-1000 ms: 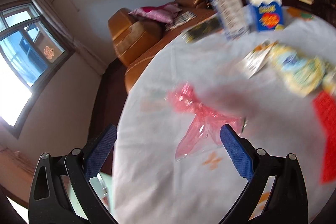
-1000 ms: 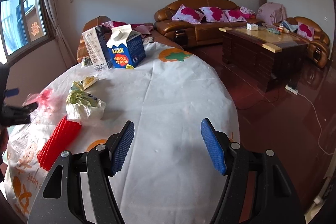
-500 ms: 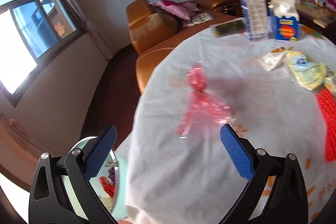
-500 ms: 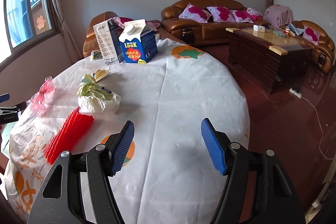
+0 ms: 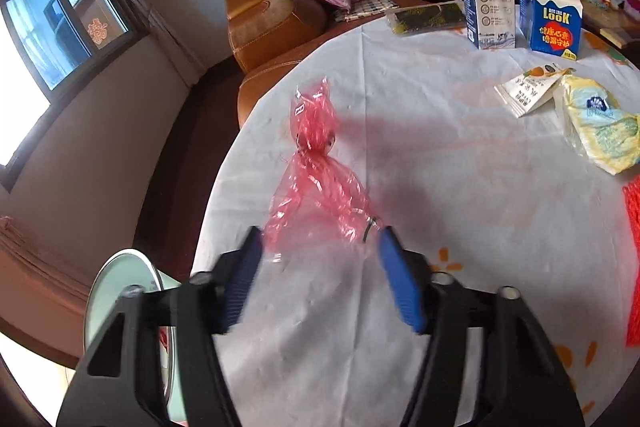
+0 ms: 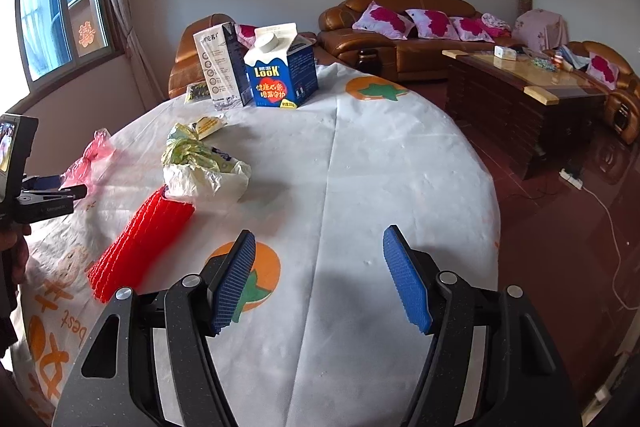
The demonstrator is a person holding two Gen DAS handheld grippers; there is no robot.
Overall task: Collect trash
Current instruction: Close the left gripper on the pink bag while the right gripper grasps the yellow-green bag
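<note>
Bin (image 5: 120, 291) beside table (image 5: 460, 187), contents unclear.

Pink wrapper (image 5: 316, 183), red netting (image 6: 140, 239), white tablecloth (image 6: 360, 167) with orange fruit prints.

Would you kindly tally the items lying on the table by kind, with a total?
Cartons: 2 (tall carton, blue carton)
Plastic bags: 2 (pink bag, yellow-white bag)
Flat packets: 2 (dark packet, small sachet)
Red mesh sleeve: 1
Total: 7

left hand-held gripper (image 5: 320, 251) closing around pink wrapper (image 5: 316, 179)
</note>
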